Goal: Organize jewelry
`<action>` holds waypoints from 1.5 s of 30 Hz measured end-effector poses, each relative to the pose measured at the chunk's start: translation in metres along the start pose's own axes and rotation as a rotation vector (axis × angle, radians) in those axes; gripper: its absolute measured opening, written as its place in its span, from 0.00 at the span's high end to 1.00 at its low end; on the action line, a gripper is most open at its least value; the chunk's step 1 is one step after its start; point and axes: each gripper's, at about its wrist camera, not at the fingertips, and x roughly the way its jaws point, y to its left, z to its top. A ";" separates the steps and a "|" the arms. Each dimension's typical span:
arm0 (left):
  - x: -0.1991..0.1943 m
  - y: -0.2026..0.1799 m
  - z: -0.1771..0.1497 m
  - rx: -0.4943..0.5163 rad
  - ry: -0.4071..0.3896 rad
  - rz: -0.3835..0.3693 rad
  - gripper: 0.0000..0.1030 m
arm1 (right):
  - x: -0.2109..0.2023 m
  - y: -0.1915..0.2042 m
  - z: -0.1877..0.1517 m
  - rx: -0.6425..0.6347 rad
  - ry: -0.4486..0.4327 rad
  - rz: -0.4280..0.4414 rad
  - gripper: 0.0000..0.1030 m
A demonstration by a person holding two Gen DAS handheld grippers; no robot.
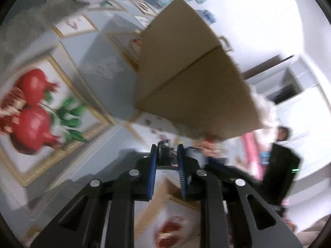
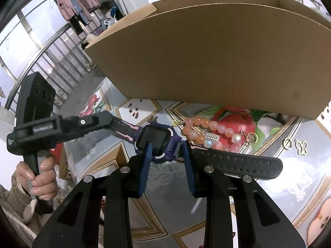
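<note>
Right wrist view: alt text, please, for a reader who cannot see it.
The right gripper clamps a purple smartwatch by its body, while the left gripper grips its strap. A pink bead bracelet lies behind, before a cardboard box.

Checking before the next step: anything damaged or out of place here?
Yes, one thing: the cardboard box has a ragged, torn top edge along its far wall. The watch is held at both ends: the right gripper on its case, the left gripper on its strap. The bead bracelet lies loose beside it.
</note>
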 end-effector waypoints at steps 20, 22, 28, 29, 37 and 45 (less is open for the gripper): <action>0.032 -0.052 -0.018 0.372 0.009 0.439 0.89 | -0.027 -0.006 -0.006 0.016 -0.042 -0.007 0.71; 0.031 -0.051 -0.020 0.389 0.009 0.452 0.89 | -0.042 -0.018 -0.011 0.053 -0.052 -0.022 0.70; 0.033 -0.053 -0.023 0.422 0.011 0.476 0.89 | -0.066 -0.058 -0.028 0.187 -0.053 -0.102 0.69; 0.033 -0.052 -0.024 0.430 0.010 0.481 0.89 | -0.067 -0.063 -0.029 0.209 -0.056 -0.108 0.69; 0.034 -0.056 -0.025 0.451 0.007 0.492 0.89 | -0.048 -0.088 -0.021 0.319 -0.024 -0.104 0.68; 0.034 -0.056 -0.025 0.462 0.004 0.493 0.89 | -0.039 -0.089 -0.013 0.352 -0.007 -0.057 0.67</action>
